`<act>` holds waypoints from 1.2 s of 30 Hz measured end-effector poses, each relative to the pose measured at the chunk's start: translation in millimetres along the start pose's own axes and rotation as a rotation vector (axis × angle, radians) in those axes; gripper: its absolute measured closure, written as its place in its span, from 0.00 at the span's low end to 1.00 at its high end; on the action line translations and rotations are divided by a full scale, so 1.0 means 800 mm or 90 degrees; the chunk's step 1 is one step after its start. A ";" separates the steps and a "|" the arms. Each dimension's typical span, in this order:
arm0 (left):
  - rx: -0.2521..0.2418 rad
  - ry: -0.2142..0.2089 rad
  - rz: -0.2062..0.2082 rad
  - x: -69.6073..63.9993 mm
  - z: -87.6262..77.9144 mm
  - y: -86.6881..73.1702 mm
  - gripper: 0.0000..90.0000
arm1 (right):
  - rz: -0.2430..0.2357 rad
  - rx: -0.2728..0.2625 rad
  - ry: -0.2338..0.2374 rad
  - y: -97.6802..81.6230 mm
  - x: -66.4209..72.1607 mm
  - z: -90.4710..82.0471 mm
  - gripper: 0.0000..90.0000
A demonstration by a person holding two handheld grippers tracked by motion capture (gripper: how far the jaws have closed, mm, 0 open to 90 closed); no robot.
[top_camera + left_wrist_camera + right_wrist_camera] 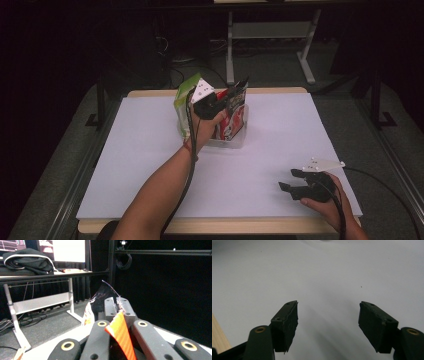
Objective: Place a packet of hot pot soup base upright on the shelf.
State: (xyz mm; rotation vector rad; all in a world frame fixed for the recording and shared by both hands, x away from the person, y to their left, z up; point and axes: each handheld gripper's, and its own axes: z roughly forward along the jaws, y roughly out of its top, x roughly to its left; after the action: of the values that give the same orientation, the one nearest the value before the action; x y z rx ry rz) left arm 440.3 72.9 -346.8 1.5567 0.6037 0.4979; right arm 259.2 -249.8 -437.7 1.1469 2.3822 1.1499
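Observation:
A black and red snack bag (237,100) stands upright in a clear plastic bin (234,142) at the back middle of the white table (150,165). My left gripper (226,98) is shut on the bag's top edge. In the left gripper view the jaws (116,305) pinch the crinkled black bag (102,295), with an orange part of it between the arms. A green bag (183,102) stands against the bin's left side. My right gripper (289,179) rests near the table's front right, open. Bare white surface lies between its pads (287,320).
A white desk frame (230,45) and cables stand on the floor beyond the table. Black rails run along both sides of the table. The table's wooden edge (218,340) lies close to the right gripper. A monitor and dark clothing (27,261) sit on a far desk.

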 end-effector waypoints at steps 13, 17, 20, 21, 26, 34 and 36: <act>0.022 -0.001 0.011 -0.001 -0.001 0.002 0.96 | 0.002 -0.001 0.002 0.000 -0.001 0.000 0.34; 0.029 -0.002 0.018 0.000 -0.001 0.003 0.95 | -0.001 0.000 0.002 0.000 0.000 0.001 0.34; 0.034 0.002 0.022 0.000 -0.002 0.004 0.95 | -0.002 0.000 0.002 0.000 0.000 0.001 0.34; 0.036 0.002 0.024 0.000 -0.002 0.004 0.95 | -0.002 0.001 0.002 0.000 0.001 0.001 0.34; 0.044 0.006 0.034 -0.001 -0.003 0.007 0.94 | -0.002 0.004 0.003 0.000 0.001 0.002 0.34; 0.051 0.010 0.037 0.002 -0.005 0.010 0.93 | -0.004 0.000 0.007 0.000 0.000 0.001 0.34; 0.053 0.012 0.041 0.002 -0.006 0.011 0.93 | -0.005 -0.001 0.006 0.000 0.001 0.000 0.34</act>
State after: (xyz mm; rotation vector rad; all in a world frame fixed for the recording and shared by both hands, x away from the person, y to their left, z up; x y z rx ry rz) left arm 439.1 77.0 -337.5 1.6558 0.5958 0.5424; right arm 259.1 -249.4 -437.8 1.1334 2.3896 1.1571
